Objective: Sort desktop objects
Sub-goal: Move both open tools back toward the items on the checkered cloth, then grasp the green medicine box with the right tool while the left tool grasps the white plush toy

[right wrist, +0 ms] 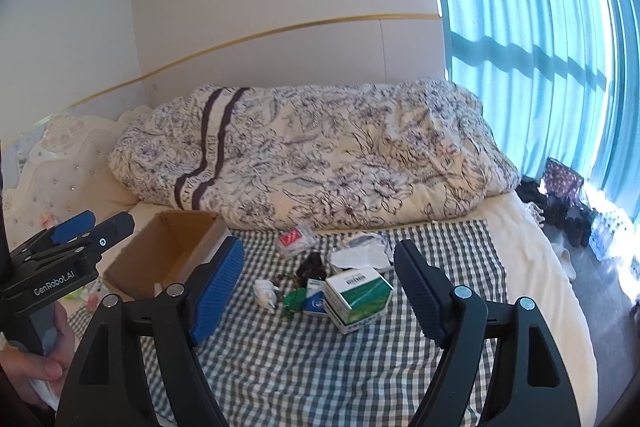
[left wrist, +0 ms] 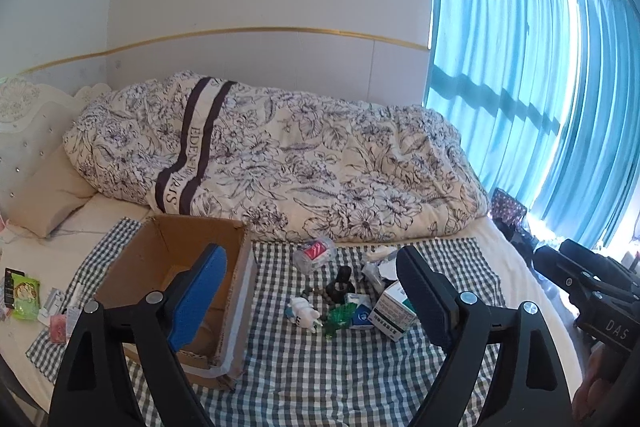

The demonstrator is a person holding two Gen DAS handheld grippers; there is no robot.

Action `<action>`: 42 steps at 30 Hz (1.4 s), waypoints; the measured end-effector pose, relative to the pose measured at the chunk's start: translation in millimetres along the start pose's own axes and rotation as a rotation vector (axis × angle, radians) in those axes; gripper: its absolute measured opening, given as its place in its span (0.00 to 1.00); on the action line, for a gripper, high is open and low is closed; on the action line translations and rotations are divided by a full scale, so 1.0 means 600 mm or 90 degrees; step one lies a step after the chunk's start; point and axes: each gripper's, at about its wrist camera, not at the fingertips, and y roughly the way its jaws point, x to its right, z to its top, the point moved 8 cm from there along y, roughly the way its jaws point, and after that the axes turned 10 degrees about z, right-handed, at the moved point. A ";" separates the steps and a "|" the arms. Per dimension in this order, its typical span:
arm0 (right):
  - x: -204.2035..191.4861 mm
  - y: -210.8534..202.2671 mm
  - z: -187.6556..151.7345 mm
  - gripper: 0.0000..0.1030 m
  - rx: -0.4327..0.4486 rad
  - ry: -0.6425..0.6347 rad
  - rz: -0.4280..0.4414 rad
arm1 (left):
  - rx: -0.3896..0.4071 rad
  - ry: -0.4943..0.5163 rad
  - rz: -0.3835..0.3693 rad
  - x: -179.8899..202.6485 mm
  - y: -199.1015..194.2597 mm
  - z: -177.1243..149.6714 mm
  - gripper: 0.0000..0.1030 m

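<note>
Left tongs (left wrist: 308, 303) stood wide apart w/ nothing between them, low centre of the left wrist view, above the checked cloth (left wrist: 320, 379) on the bed. Right tongs (right wrist: 318, 287) likewise spread and empty, low centre of the right wrist view.

Between the left tongs' tips lay the pile of small items, centre of frame: a white plug (left wrist: 303, 311), a green plastic piece (left wrist: 338, 319) just beside it, a blue-and-white packet (left wrist: 362, 313), and a green-and-white box (left wrist: 394, 309) partly behind the right-hand finger. Behind those, a black object (left wrist: 341, 285), crumpled white paper (left wrist: 376, 269) and a clear wrapper w/ a red label (left wrist: 314, 254).

Cardboard box (left wrist: 176, 267) sat open at centre left, on the cloth's left part, partly hidden by the blue finger pad; what it held couldn't be told.

In the right wrist view a hand (right wrist: 36, 375) at lower left gripped the other tool's handle.

Further out: a flowered duvet (left wrist: 280, 155) bunched across the middle, a pillow (left wrist: 52, 195) at left, blue curtains (left wrist: 520, 87) filling the upper right. Small packets (left wrist: 26, 293) lay on the sheet at far left.
</note>
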 end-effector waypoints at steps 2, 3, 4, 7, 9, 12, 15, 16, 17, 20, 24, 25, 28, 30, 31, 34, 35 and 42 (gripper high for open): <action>0.012 0.013 -0.008 0.75 -0.010 0.005 -0.001 | -0.007 0.004 0.002 0.009 0.017 -0.007 0.88; 0.017 0.019 -0.011 0.75 -0.014 0.005 -0.002 | -0.011 0.005 0.001 0.014 0.025 -0.011 0.91; 0.022 0.024 -0.015 0.75 -0.018 0.006 -0.004 | -0.014 0.006 0.000 0.018 0.034 -0.014 0.93; 0.038 0.043 -0.029 0.76 -0.033 0.011 -0.007 | -0.022 0.004 -0.005 0.026 0.056 -0.023 0.96; 0.045 0.054 -0.038 0.76 -0.040 0.012 -0.008 | -0.029 0.001 -0.008 0.031 0.069 -0.031 0.96; 0.057 0.072 -0.050 0.77 -0.054 0.014 -0.010 | -0.041 0.008 -0.003 0.038 0.090 -0.043 0.96; 0.067 0.089 -0.063 0.81 -0.066 0.014 -0.009 | -0.050 0.016 0.002 0.045 0.110 -0.055 0.98; 0.070 0.096 -0.067 0.82 -0.070 0.013 -0.010 | -0.055 0.017 0.003 0.047 0.119 -0.059 0.98; 0.074 0.102 -0.072 0.82 -0.075 0.013 -0.010 | -0.060 0.018 0.003 0.049 0.126 -0.064 0.99; 0.087 0.121 -0.083 0.82 -0.086 0.019 -0.009 | -0.073 0.022 0.003 0.055 0.150 -0.078 1.00; 0.102 0.146 -0.098 0.82 -0.101 0.026 -0.011 | -0.088 0.031 0.010 0.062 0.184 -0.095 1.00; 0.106 0.153 -0.103 0.82 -0.106 0.027 -0.011 | -0.094 0.032 0.011 0.064 0.195 -0.100 1.00; 0.117 0.175 -0.117 0.82 -0.119 0.029 -0.013 | -0.110 0.034 0.011 0.072 0.222 -0.118 1.00; 0.126 0.192 -0.126 0.82 -0.128 0.033 -0.013 | -0.121 0.038 0.011 0.078 0.238 -0.130 1.00; 0.130 0.201 -0.130 0.82 -0.132 0.037 -0.012 | -0.125 0.041 0.010 0.081 0.246 -0.136 1.00; 0.139 0.223 -0.144 0.82 -0.146 0.046 -0.003 | -0.136 0.050 0.012 0.089 0.269 -0.153 1.00; 0.142 0.230 -0.149 0.82 -0.151 0.048 -0.003 | -0.140 0.052 0.012 0.091 0.276 -0.159 1.00; 0.156 0.274 -0.181 0.82 -0.183 0.039 0.002 | -0.174 0.049 0.022 0.087 0.328 -0.192 1.00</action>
